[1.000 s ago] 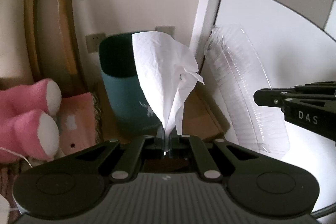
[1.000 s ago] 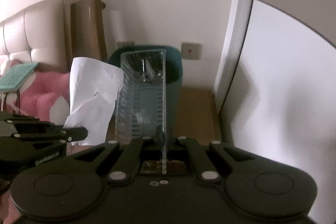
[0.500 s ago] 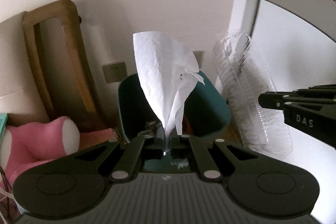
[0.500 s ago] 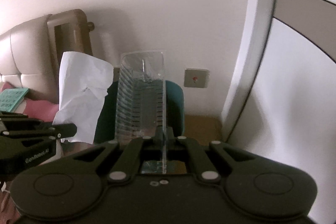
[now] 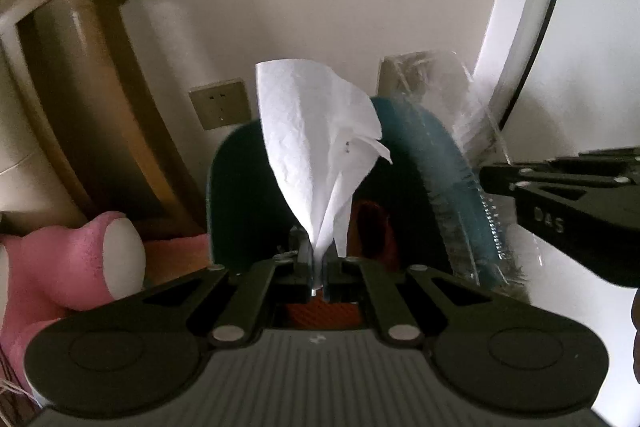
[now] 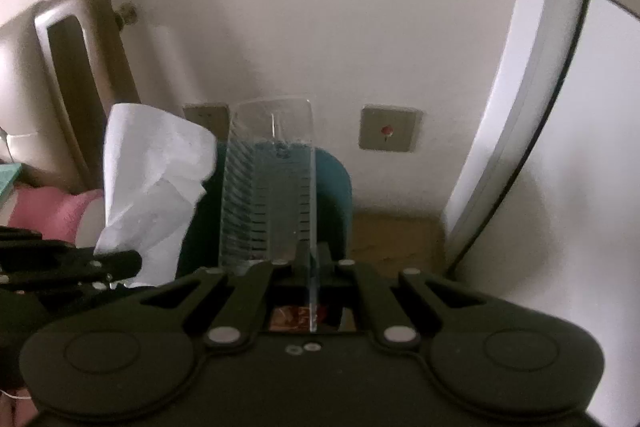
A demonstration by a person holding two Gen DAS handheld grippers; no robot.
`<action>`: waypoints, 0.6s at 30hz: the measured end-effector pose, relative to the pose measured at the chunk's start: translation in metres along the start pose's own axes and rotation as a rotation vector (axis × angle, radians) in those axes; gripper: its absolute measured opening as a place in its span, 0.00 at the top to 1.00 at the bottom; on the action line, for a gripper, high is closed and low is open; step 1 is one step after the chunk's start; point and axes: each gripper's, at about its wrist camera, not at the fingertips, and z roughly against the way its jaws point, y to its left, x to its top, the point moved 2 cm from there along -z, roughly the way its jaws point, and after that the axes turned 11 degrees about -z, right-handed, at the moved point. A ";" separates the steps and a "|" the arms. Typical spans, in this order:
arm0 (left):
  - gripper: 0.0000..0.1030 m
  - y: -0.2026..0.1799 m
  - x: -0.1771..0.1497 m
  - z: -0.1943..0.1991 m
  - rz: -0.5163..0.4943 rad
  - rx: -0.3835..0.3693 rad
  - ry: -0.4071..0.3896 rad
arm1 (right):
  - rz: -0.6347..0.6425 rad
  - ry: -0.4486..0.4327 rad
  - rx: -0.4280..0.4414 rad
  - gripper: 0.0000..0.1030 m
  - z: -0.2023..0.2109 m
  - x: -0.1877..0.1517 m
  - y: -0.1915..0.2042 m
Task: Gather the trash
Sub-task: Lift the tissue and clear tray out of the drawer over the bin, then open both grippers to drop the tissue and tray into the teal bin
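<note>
1. The teal bin (image 5: 416, 163) stands against the wall, mouth open beneath both grippers, apparently ready for drops.
2. The right gripper (image 6: 310, 267) clamps a clear plastic tray (image 6: 268, 183) by one edge, upright above the bin's rim.
3. The left gripper (image 5: 316, 259) pinches a white tissue (image 5: 316, 143) over the opening; pink plush (image 5: 80, 259) crowds the left side.

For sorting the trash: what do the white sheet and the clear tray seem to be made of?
White sheet: probably tissue paper, matte, with soft wrinkles and limp folds. Clear tray: apparently thin rigid plastic, glossy and see-through, with molded ribs; the teal bin shows through it.
</note>
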 end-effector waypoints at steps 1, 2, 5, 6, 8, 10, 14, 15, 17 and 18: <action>0.96 -0.003 0.001 -0.005 -0.008 0.002 0.011 | 0.007 0.010 -0.002 0.99 -0.005 0.000 0.001; 0.96 -0.005 0.002 -0.007 -0.013 0.008 0.021 | 0.014 0.017 -0.007 0.99 -0.008 -0.001 0.002; 0.96 -0.008 0.005 -0.027 -0.016 0.007 0.062 | 0.045 0.039 -0.020 0.99 -0.017 -0.002 0.005; 0.96 -0.009 0.005 -0.030 -0.017 0.003 0.076 | 0.050 0.046 -0.022 0.99 -0.019 -0.003 0.006; 0.96 -0.014 0.006 -0.038 -0.033 0.001 0.102 | 0.054 0.054 -0.026 0.97 -0.021 -0.004 0.006; 0.96 -0.017 0.006 -0.044 -0.041 0.005 0.124 | 0.059 0.056 -0.028 0.94 -0.023 -0.003 0.006; 0.96 -0.023 0.004 -0.048 -0.061 0.018 0.146 | 0.066 0.065 -0.025 0.91 -0.023 -0.007 0.005; 0.96 -0.024 0.004 -0.049 -0.064 0.019 0.150 | 0.064 0.064 -0.024 0.90 -0.023 -0.008 0.003; 0.94 -0.021 0.002 -0.053 -0.066 0.013 0.159 | 0.055 0.063 -0.021 0.89 -0.024 -0.008 0.000; 0.93 -0.022 0.001 -0.053 -0.067 0.007 0.160 | 0.050 0.059 -0.019 0.87 -0.022 -0.008 -0.001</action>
